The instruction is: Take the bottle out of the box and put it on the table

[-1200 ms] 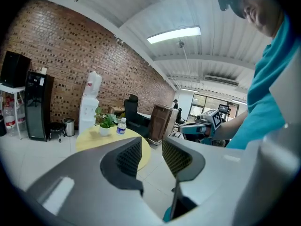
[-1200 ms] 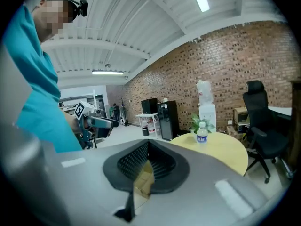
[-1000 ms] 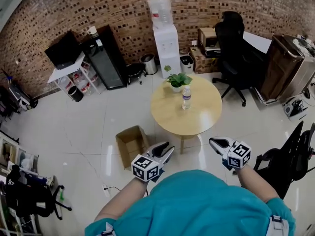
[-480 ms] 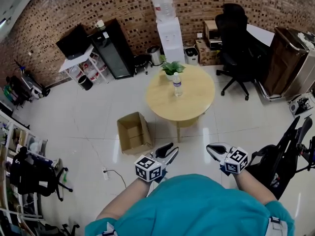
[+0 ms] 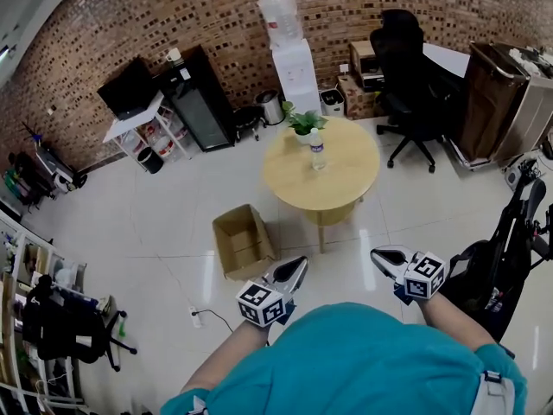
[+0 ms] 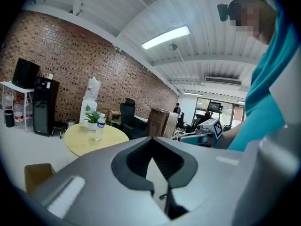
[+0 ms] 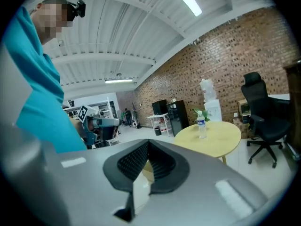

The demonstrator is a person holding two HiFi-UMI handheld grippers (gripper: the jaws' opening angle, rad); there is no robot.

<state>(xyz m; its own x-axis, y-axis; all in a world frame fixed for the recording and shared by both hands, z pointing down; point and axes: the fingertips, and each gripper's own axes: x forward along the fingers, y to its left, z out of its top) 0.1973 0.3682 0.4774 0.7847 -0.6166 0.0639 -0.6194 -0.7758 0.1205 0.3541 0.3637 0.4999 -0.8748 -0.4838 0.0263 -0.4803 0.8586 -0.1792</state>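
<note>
Head view has both grippers low in front of your teal shirt (image 5: 363,361), above the white tiled floor (image 5: 173,223) and well apart from the bench. Your left gripper (image 5: 298,264) has its jaws pressed together with nothing between them. In the left gripper view the dark ribbed pads meet at the tip. Your right gripper (image 5: 380,255) is the same: its jaws are together and pinch nothing, as the right gripper view shows. Both grippers point forward toward the bench (image 5: 346,180), and each marker cube faces up at you.

The bottle (image 5: 318,152) stands upright on the round, pale wooden bench. It is clear, with a blue label and a white cap. It sits toward the far side of the top, just beside the potted plant (image 5: 304,124). Neither gripper touches it.

The cardboard box (image 5: 226,251) sits on the floor with its flaps open, near the left side of the bench's foot. It lies a little beyond and to the left of your left gripper. Its inside shows only brown card from your head.

Beyond the bench, a water dispenser (image 5: 289,54) stands against the brick wall (image 5: 207,7). A black office chair (image 5: 406,67) stands to its right.
</note>
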